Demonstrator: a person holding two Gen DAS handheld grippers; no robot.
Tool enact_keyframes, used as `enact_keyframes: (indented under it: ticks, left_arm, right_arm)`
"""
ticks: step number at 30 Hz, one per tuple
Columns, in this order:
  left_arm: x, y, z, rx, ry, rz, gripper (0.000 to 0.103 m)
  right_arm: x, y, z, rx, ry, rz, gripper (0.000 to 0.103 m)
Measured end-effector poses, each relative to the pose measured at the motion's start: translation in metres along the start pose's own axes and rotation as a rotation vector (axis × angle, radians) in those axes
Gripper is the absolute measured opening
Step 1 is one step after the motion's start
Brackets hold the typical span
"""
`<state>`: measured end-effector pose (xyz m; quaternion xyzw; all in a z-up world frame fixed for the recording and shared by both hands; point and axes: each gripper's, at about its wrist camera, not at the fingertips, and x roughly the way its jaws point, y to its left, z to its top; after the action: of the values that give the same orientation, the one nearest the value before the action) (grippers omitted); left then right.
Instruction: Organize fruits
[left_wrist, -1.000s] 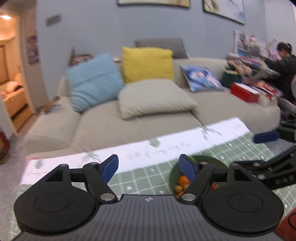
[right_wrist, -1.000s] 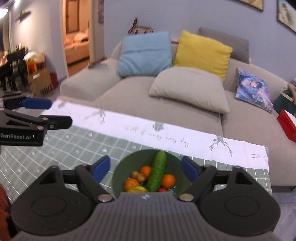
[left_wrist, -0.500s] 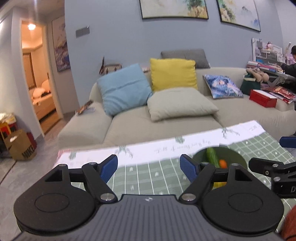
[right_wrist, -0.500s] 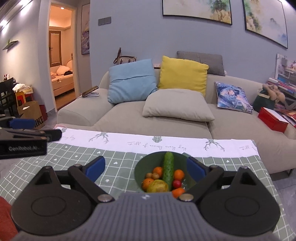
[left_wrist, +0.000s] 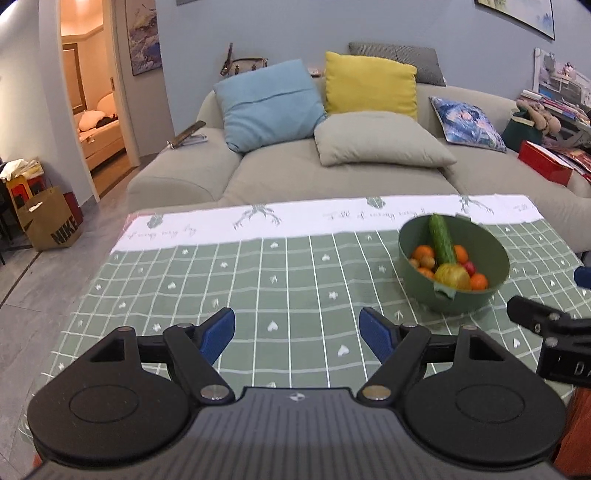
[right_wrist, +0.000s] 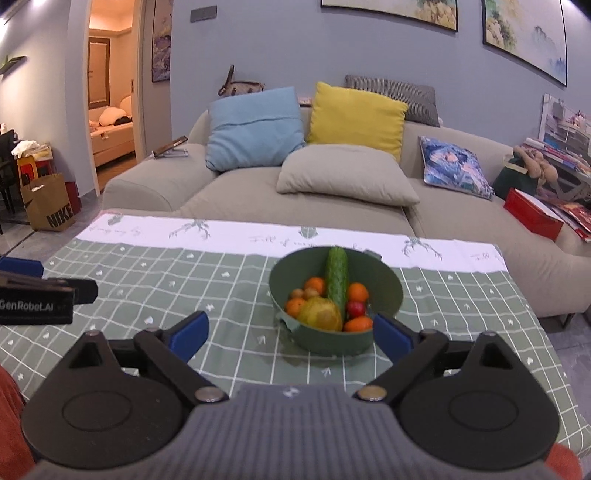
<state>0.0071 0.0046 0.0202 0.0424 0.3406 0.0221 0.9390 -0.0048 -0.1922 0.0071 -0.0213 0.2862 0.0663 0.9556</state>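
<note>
A green bowl (right_wrist: 334, 295) is seen standing on the checked green tablecloth (right_wrist: 229, 280), toward the far side of the table near the cloth's white printed border; inside it a cucumber (right_wrist: 337, 280) is propped upright against the back wall, small oranges (right_wrist: 357, 292) are ranged on either side of it, a yellowish round fruit (right_wrist: 320, 314) is piled at the front, and a little red fruit (right_wrist: 355, 308) is tucked just beside the cucumber; a few small brownish fruits can be made out at the left, too small to name. The right gripper (right_wrist: 291, 332) is held low just in front of the bowl, its blue-padded jaws spread wide and just widened further, nothing gripped between them; the bowl is framed in the gap beyond the tips. The left gripper (left_wrist: 296, 329) is held over bare cloth, its jaws likewise spread wide and empty; from its view the bowl (left_wrist: 453, 266) is placed well off to the right. Behind the table a beige sofa (right_wrist: 229, 192) is seen, with blue, yellow and grey cushions.
</note>
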Motion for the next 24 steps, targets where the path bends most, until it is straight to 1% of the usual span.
enact_keyframes:
  ticks: [2, 4, 9, 15, 24]
  left_arm:
    - [0.002, -0.001, -0.008, 0.001, 0.014, -0.002, 0.090]
    - [0.006, -0.002, -0.011, -0.001, 0.049, -0.013, 0.090]
    - [0.009, -0.003, -0.012, 0.003, 0.063, -0.007, 0.090]
    - [0.007, -0.002, -0.011, 0.003, 0.058, -0.006, 0.090]
    - [0.007, -0.002, -0.009, -0.002, 0.058, -0.009, 0.090]
  right_arm:
    - [0.003, -0.002, -0.003, 0.007, 0.018, 0.011, 0.093]
    - [0.009, -0.004, -0.006, 0.015, 0.047, 0.014, 0.093]
    - [0.018, -0.003, -0.012, 0.011, 0.089, 0.019, 0.093]
    - [0.013, -0.004, -0.011, 0.011, 0.063, 0.016, 0.094]
    - [0.010, -0.003, -0.010, 0.001, 0.047, 0.015, 0.094]
